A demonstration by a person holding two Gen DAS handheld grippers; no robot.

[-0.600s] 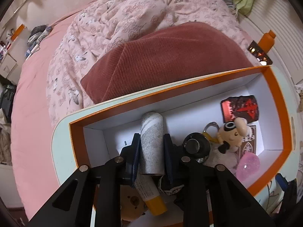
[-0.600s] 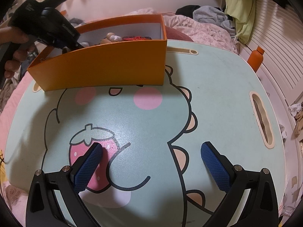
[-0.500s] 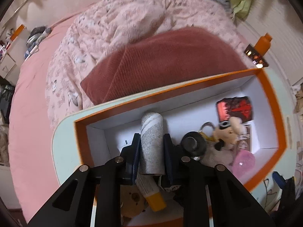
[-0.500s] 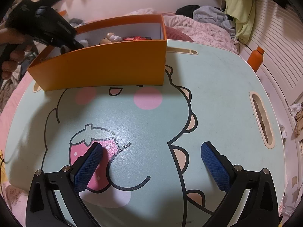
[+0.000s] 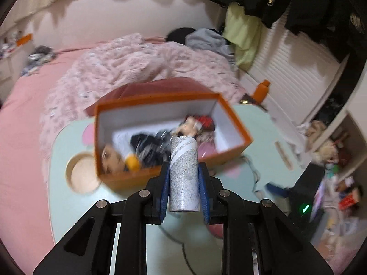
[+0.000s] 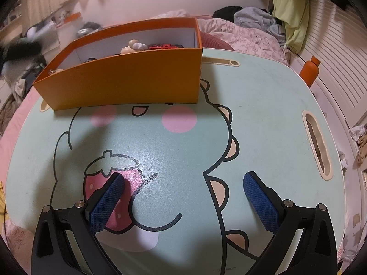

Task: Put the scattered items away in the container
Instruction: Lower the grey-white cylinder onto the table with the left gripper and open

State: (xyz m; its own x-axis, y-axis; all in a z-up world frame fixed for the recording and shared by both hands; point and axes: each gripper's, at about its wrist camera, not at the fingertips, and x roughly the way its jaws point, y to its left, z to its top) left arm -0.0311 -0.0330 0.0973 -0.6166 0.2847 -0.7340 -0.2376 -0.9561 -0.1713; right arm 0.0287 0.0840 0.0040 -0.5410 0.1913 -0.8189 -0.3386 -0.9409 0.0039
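Note:
My left gripper (image 5: 183, 167) is shut on a grey speckled cylinder (image 5: 183, 178) with white stripes, held in the air in front of and above the orange box (image 5: 119, 181). The left wrist view is blurred. Inside the white-lined box lie a small doll (image 5: 189, 127), a red item (image 5: 206, 121), dark objects and a yellow cap (image 5: 132, 163). In the right wrist view the same orange box (image 6: 128, 84) stands at the far side of the mint cartoon table (image 6: 263, 114). My right gripper (image 6: 181, 183) hangs open over the strawberry print, with nothing between its fingers.
An orange bottle (image 6: 309, 71) stands past the table's right edge. The table has a slot (image 6: 317, 146) on the right and a round recess (image 5: 80, 174) left of the box. A red cushion (image 5: 160, 87) and pink bedding lie behind the box. Clutter fills the floor at right.
My left gripper, still holding the cylinder, has lifted up and back out of the box, which now looks smaller and farther. The right gripper has not moved.

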